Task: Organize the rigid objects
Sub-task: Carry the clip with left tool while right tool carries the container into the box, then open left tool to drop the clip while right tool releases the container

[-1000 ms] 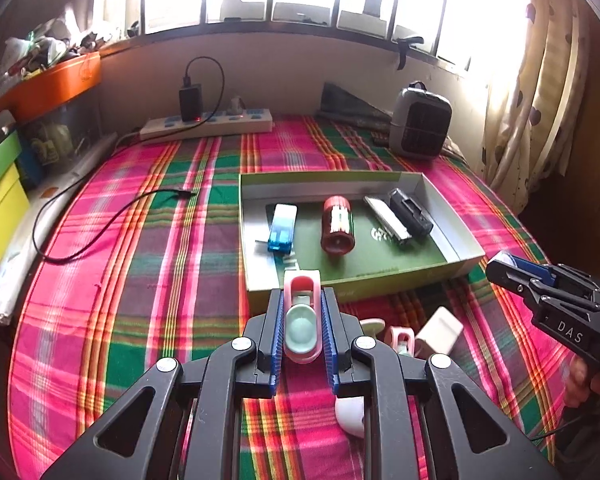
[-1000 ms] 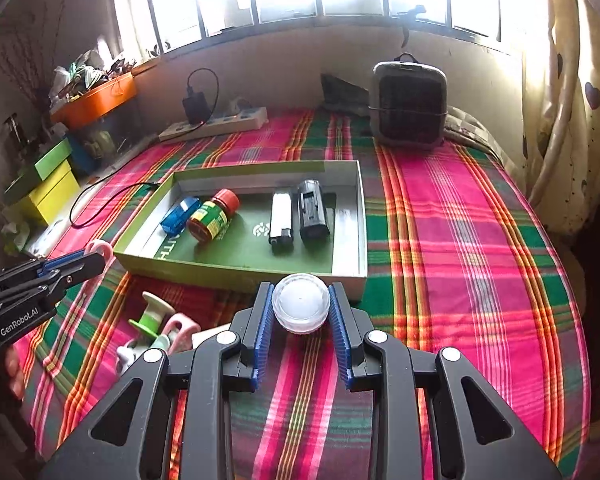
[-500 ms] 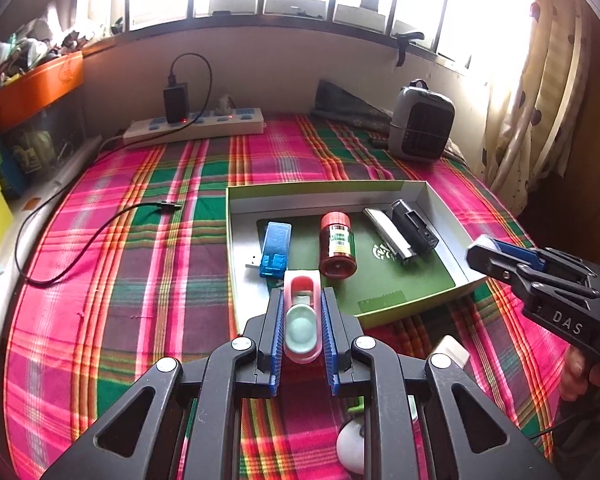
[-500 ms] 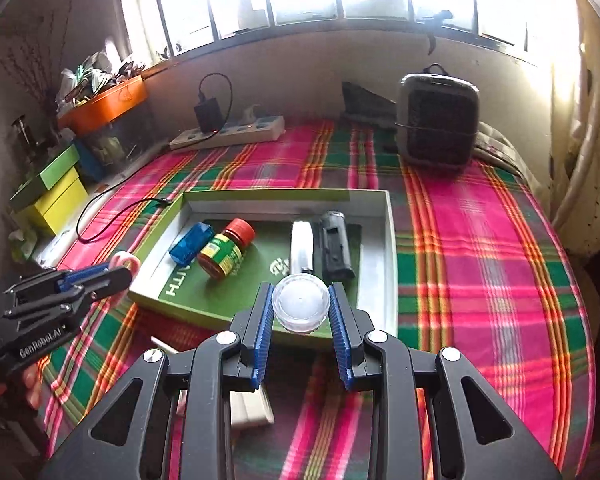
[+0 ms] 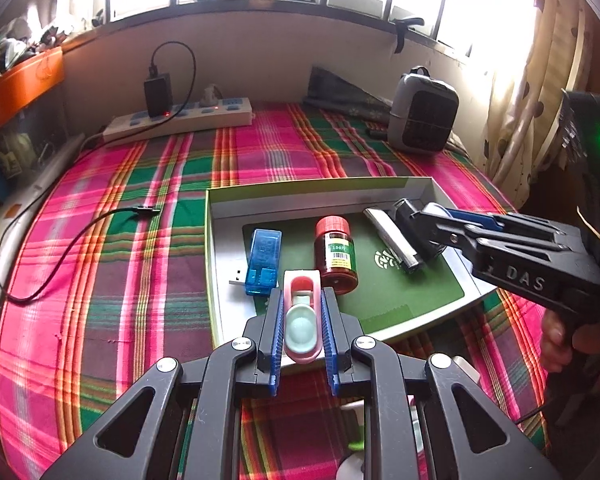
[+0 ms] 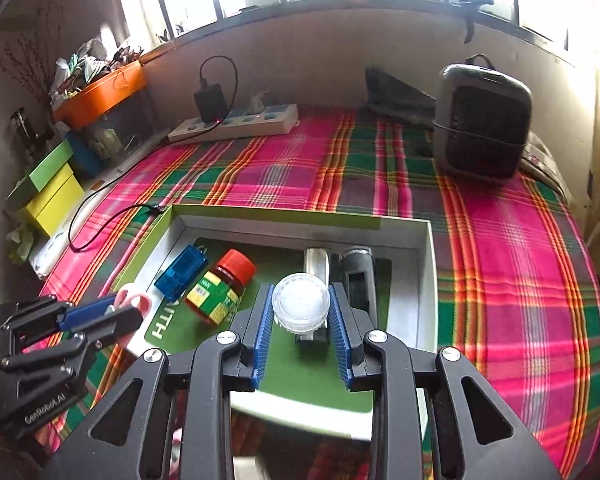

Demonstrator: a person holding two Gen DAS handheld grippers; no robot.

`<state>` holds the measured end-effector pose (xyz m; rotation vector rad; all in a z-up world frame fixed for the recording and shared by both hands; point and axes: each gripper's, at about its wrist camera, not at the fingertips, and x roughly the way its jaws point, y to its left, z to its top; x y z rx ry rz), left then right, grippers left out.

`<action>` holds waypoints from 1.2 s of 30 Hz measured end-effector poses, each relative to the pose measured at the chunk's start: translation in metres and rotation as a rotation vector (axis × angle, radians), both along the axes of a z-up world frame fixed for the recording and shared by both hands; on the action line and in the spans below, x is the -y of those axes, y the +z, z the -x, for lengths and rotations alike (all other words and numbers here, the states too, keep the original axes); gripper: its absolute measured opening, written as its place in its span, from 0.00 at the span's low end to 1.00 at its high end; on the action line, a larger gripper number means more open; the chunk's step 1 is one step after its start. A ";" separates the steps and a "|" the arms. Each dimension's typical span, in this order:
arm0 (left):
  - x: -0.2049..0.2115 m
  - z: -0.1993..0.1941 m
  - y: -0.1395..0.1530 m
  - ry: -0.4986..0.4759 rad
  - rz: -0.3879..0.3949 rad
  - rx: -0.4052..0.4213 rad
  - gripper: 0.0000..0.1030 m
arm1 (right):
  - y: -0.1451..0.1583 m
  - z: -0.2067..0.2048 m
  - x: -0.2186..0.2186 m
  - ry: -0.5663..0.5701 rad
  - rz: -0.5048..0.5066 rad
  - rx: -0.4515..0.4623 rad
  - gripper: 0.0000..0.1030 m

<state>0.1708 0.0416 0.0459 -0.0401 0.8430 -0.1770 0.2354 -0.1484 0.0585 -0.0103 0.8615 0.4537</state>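
- Rigid objects were found partly sorted: a shallow green-rimmed box [image 5: 220,264] lay on the plaid cloth [image 5: 100,280], and it held a blue USB stick [image 5: 263,262], a red-capped bottle [image 5: 335,254] lying on its side, a silver lighter-like piece [image 5: 390,238] and a black oblong item [image 6: 358,276].
- Inside the box the four items were seen in a loose row, blue stick at the left, bottle next, silver and black pieces side by side at the right; silver and black appeared to touch.
- Pink clip-like piece with a pale green oval insert [image 5: 301,320] was gripped between the closed pads of the left gripper [image 5: 301,322], above the near wall of the box, just in front of the bottle.
- Round translucent white cap [image 6: 300,304] was clamped between the pads of the right gripper [image 6: 300,312], held over the box interior; the near ends of the silver and black items were hidden behind it.
- In the left wrist view the right gripper's body reached in from the right across the far-right corner of the box, partly covering the black item.
- A hand [image 5: 556,336] was visible on the right gripper's handle.
- Both grippers were pointed forward and downward toward the box.
- White objects [image 5: 466,372] were noted on the cloth near the box's front edge, mostly hidden by the left gripper's frame; identity could not be told.
- Farther back were recorded: a power strip [image 5: 180,120] with a black charger [image 5: 158,94] plugged in, a loose black cable [image 5: 60,248] on the cloth, a small grey heater [image 5: 424,114], an orange tray [image 6: 100,92].
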 end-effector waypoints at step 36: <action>0.005 -0.030 -0.034 -0.002 -0.034 -0.085 0.17 | -0.033 -0.049 -0.044 0.094 0.055 -0.058 0.28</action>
